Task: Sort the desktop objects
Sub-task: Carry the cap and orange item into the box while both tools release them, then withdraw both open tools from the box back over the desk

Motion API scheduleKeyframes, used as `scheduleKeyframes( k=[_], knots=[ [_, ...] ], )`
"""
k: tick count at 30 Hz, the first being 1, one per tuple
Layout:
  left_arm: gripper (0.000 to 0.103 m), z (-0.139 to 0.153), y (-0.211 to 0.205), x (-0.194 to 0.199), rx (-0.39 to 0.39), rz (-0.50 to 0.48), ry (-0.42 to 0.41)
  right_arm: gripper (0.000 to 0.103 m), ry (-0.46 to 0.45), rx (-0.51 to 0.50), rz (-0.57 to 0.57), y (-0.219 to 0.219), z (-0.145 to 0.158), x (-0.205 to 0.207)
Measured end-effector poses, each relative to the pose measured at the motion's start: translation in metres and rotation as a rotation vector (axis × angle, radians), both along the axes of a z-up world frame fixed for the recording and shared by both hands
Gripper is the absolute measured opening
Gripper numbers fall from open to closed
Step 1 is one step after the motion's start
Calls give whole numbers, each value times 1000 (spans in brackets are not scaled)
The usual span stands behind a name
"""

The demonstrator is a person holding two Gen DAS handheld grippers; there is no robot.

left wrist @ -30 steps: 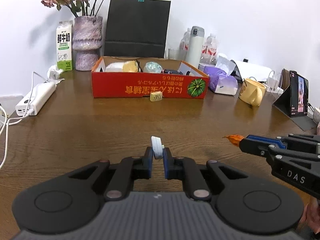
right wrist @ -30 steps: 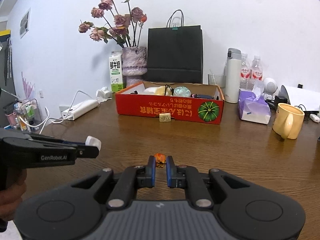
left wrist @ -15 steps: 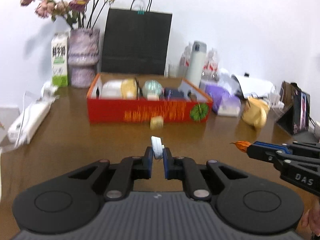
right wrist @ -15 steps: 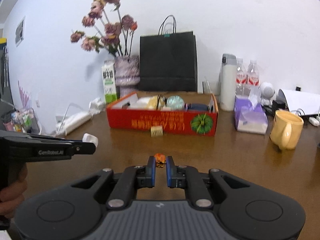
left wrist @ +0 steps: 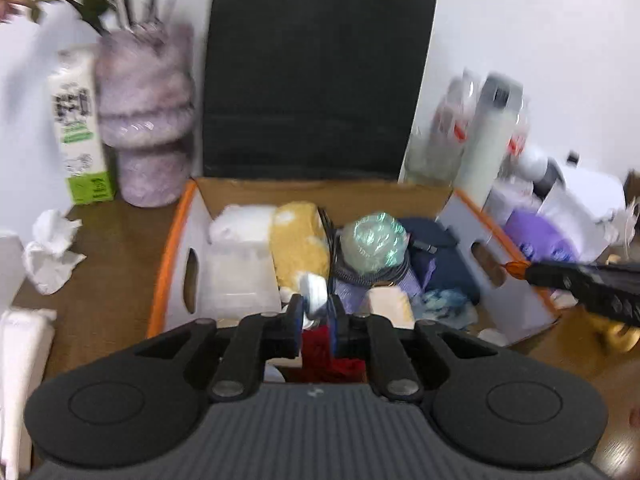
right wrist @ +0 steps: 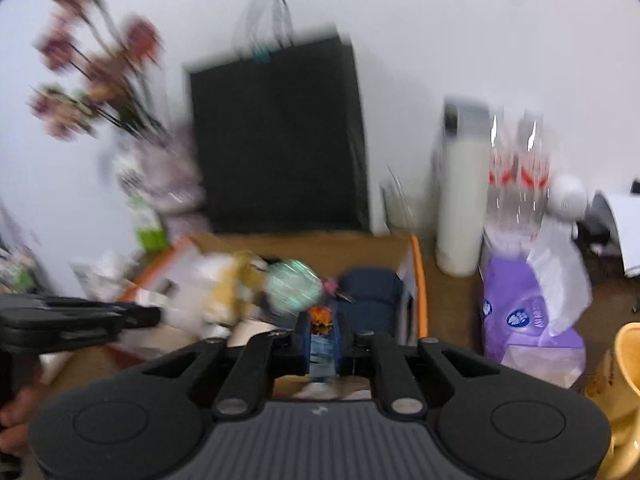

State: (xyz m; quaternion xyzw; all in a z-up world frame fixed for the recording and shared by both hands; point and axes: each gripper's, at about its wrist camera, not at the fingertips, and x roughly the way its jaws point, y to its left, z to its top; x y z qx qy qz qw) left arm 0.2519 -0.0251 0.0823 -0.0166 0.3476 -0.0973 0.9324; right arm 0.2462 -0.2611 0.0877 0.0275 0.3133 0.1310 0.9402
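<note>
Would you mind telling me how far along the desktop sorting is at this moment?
Done: the red cardboard box already holds several things, including a yellow plush item and a shiny green ball.

In hand: above the box, the left gripper pinches a small white piece and the right gripper a small orange piece; both jaws have just eased open slightly.

Left: releasing both; crumpled tissue lies outside.

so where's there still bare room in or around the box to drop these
Inside the cardboard box it is crowded: white packet, yellow plush, shiny ball and navy pouch fill the floor. Bare wood lies left of the box, between it and the crumpled tissue. Right of it, bottles and the purple tissue pack crowd in.
</note>
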Motion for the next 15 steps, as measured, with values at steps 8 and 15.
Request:
scheduleKeyframes(
  k=[8,15],
  knots=[
    [76,-6,14,11,-65,43,18,57,36,6,-10,8,-22,21],
    [101,9,17,-77,-29,191,-99,83,-146,-81,-11,35,-20,-72]
  ],
)
